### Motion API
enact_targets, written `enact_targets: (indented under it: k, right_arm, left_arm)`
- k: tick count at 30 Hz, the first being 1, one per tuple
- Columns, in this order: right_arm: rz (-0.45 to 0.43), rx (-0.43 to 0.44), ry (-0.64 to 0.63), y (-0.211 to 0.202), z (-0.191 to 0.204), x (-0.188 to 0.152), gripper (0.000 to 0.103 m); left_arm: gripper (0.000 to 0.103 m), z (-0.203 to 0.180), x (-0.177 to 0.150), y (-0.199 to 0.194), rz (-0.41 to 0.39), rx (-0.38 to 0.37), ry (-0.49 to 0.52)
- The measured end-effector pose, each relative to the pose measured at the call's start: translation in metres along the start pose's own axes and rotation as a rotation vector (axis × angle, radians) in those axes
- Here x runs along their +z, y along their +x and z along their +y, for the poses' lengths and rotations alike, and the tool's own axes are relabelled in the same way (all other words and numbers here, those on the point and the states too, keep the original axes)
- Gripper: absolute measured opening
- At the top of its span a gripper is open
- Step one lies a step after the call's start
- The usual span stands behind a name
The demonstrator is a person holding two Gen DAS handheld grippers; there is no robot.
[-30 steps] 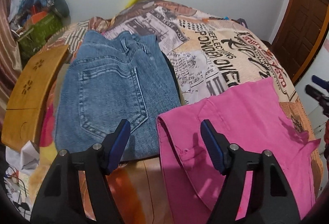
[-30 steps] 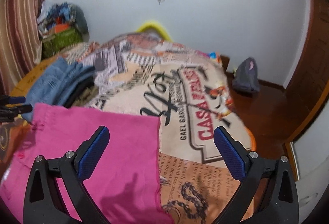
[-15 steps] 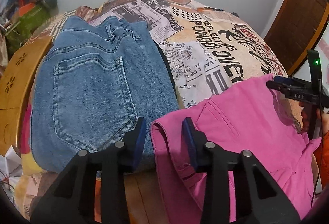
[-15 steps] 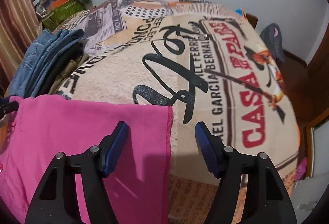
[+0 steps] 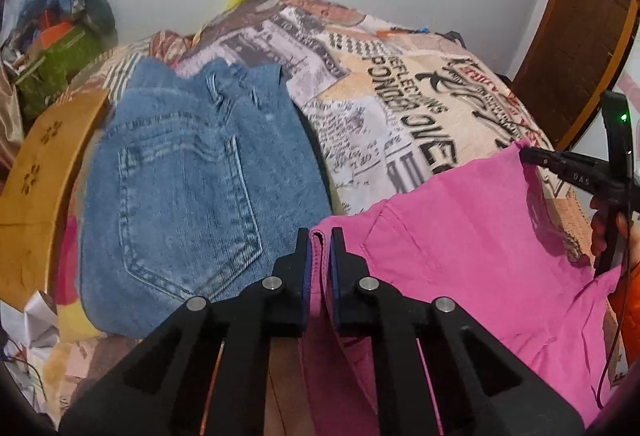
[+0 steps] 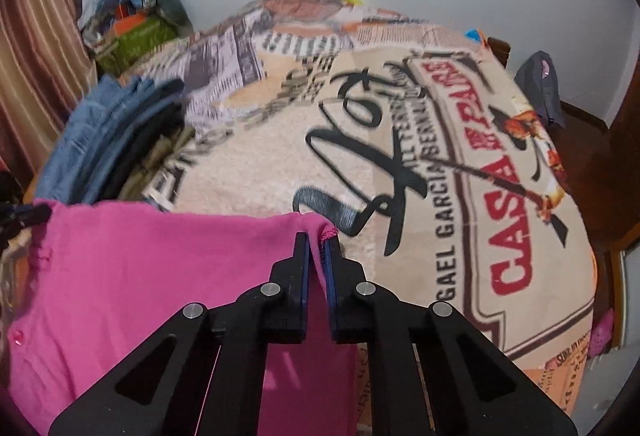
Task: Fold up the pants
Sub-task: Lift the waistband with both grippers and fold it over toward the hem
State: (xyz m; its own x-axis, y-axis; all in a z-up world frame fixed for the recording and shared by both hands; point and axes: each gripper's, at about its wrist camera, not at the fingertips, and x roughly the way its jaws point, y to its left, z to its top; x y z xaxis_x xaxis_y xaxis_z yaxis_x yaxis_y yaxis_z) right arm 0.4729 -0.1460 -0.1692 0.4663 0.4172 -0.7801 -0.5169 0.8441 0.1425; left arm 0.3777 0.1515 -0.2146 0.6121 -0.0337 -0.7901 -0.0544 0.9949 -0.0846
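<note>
Pink pants point(image 5: 460, 256) lie on a bed with a printed blanket point(image 5: 400, 96). My left gripper point(image 5: 319, 236) is shut on the pants' near left corner at the waistband. My right gripper point(image 6: 316, 240) is shut on the far right corner of the pink pants point(image 6: 160, 276). In the left wrist view the right gripper point(image 5: 532, 156) pinches that corner at the right. The fabric hangs taut between both grippers, slightly raised.
Folded blue jeans point(image 5: 192, 188) lie left of the pink pants, on a stack of folded clothes point(image 6: 108, 140). A wooden headboard point(image 5: 36, 172) is at the left edge. A pile of bags point(image 6: 136, 24) sits at the back left. A wooden door point(image 5: 580, 36) stands right.
Both grippers went from wide open to shut on the pink pants' corners. The pinched corners have lifted a little off the blanket.
</note>
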Motion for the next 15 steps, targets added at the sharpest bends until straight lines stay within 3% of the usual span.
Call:
enact_targets:
  k: [8, 15]
  right_arm:
    - [-0.151, -0.008, 0.026, -0.064, 0.005, 0.021, 0.005]
    - [-0.234, 0.004, 0.004, -0.124, 0.02, 0.02, 0.005]
  left_arm:
    - [0.007, -0.024, 0.027, -0.057, -0.141, -0.006, 0.047]
    - [0.007, -0.037, 0.026, -0.103, -0.182, -0.025, 0.096]
